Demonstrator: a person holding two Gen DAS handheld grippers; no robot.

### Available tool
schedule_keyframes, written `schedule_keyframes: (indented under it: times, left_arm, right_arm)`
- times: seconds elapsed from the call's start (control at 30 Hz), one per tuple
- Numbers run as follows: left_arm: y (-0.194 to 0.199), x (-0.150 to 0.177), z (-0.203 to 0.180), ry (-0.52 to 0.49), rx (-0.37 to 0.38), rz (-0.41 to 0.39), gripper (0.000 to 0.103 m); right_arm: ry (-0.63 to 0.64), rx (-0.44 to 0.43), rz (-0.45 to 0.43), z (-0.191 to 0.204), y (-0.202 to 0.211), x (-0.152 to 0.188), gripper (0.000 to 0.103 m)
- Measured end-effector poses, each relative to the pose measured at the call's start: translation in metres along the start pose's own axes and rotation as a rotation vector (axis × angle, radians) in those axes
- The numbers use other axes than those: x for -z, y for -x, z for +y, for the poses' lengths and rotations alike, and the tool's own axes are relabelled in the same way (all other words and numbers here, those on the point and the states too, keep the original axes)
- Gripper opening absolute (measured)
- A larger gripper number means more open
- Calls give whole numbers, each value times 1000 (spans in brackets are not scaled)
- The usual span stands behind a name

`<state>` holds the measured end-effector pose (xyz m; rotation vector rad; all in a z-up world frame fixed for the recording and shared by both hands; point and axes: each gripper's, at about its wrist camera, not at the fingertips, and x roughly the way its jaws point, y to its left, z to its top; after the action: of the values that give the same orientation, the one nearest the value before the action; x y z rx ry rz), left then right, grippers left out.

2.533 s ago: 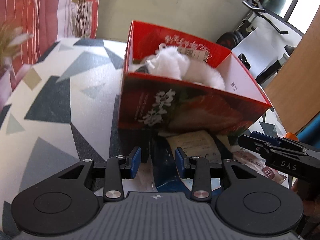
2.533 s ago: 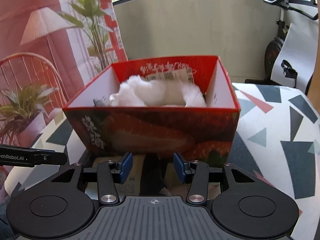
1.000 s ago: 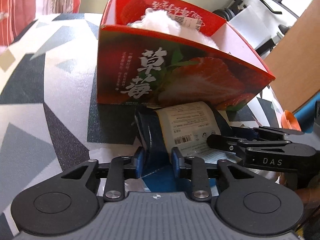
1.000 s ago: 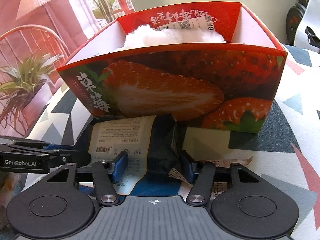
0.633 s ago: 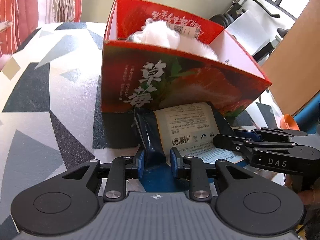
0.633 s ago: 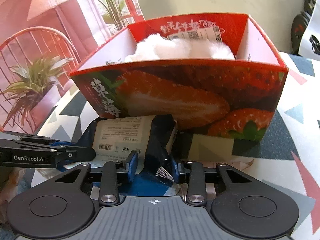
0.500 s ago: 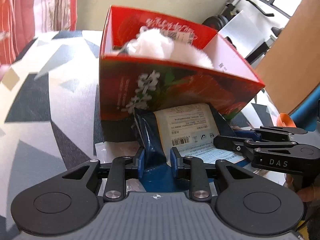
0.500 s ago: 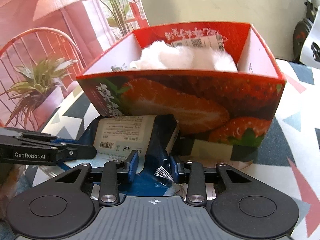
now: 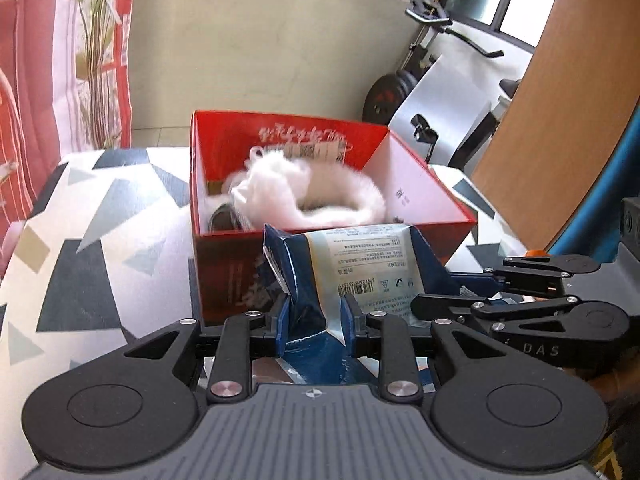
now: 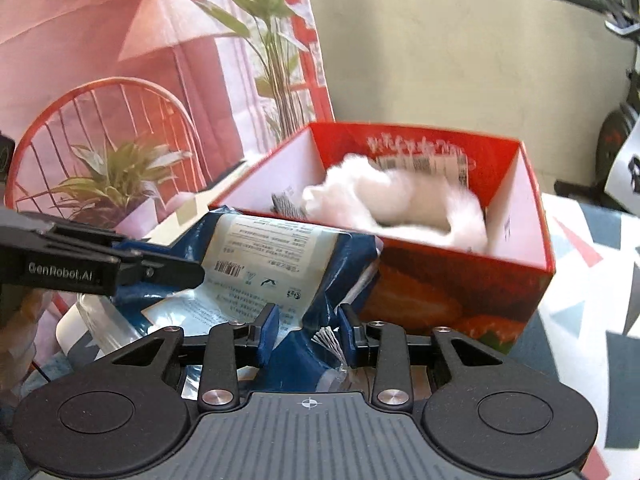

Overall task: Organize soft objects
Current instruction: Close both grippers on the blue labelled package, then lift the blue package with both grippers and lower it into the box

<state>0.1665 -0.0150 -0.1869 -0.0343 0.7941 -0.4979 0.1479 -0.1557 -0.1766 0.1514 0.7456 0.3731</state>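
1. Left gripper (image 9: 316, 322) has its blue pads clamped on the near edge of a dark blue plastic packet (image 9: 352, 272), which bunches up between the two fingers.
2. Right gripper (image 10: 308, 330) pinches the same blue packet (image 10: 280, 264) at its other near corner, with crinkled film and a frayed white tuft caught between its pads.
3. From the left wrist view, the right gripper (image 9: 472, 300) comes in from the right side, its black fingers lying across the packet's lower right part.
4. From the right wrist view, the left gripper (image 10: 192, 270) reaches in from the left, its tip over the packet's white printed label (barcode facing up).
5. Held between both grippers, the packet hangs clear of the patterned table (image 9: 92, 240), its far edge level with the near rim of a red strawberry-printed box (image 9: 224, 272).
6. That box stands open on the table towards its far edge, just behind the packet.
7. Inside the box lies a fluffy white soft item (image 9: 304, 196) (blurred in both views), against the back wall, where a white label (image 10: 424, 166) is stuck.
8. A small dark object (image 9: 224, 218) sits in the box's near-left corner; what it is cannot be told.
9. Beyond the table's far edge are a pale wall, a red-and-pink curtain printed with plants (image 10: 120, 92), and an exercise bike (image 9: 424, 52).
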Motion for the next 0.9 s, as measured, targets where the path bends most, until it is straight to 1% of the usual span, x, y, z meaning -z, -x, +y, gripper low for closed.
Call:
schedule_keyframes:
  times: [0.2,0.4,0.6,0.77,0.9]
  left_arm:
    - [6,-3,-3,-6,21,-18,28]
    - [8,-6,-1,18,47,-33,28]
    - [8,-14,-2,14,52,-52,28]
    - [4,-22,-3,25,61,-52,28]
    - [0,-29,-5,9,66,-57,28]
  right_arm:
    - [28,13,-34,5,10,-10,30]
    - [47,24,-63,2,18,-18,28]
    - [64,37,-91,1,23,-26,28]
    - [71,48,-100,-2,23,-33,28]
    - [68,53,-104,-9,24,-39,28]
